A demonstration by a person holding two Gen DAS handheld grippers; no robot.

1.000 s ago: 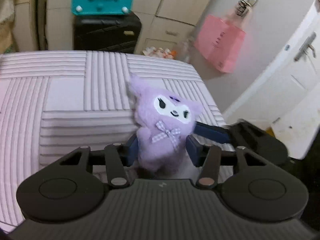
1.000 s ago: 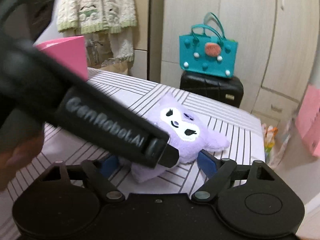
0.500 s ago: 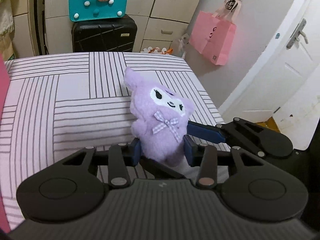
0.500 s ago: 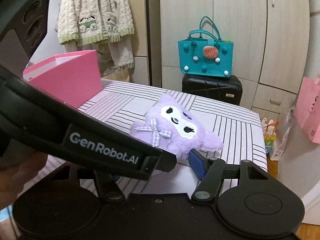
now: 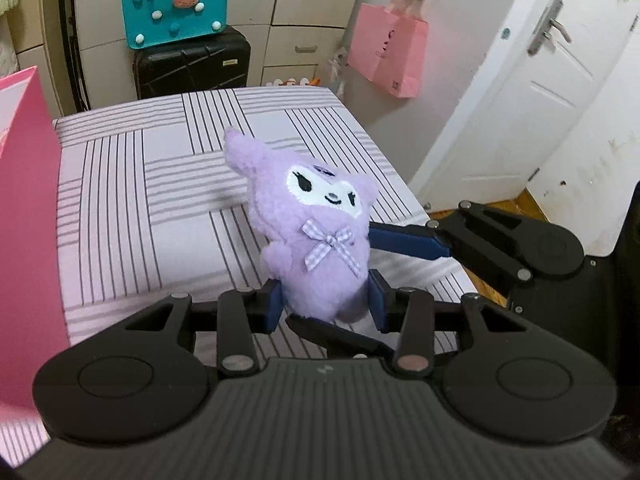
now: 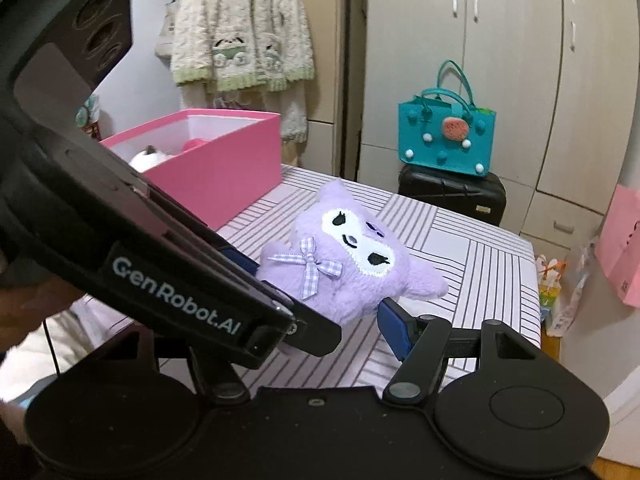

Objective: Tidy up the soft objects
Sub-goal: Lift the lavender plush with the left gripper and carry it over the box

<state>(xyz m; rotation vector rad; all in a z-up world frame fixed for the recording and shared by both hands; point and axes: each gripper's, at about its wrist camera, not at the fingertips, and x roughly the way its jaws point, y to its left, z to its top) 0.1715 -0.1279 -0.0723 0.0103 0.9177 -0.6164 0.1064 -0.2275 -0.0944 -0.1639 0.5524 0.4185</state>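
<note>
Item: purple plush toy [image 5: 320, 236], bow at its chest, lifted clear of the striped bed cover [image 5: 132, 184].
Left gripper [image 5: 325, 304]: pads clenched on the toy's lower body, one at each flank.
Right gripper [image 6: 320, 300]: jaws part-way wide; its blue finger [image 5: 408, 240] reaches in from 3 o'clock to the toy's side, and whether the pads press cannot be told.
Destination (judged): pink box [image 6: 208, 160], at 10 o'clock from the toy in the right wrist view; it already holds a white soft thing [image 6: 148, 158] and something pink.
Progress: some items appear stowed; this toy is picked up but not yet boxed.
Remaining: carry to the box, let go inside.
</note>
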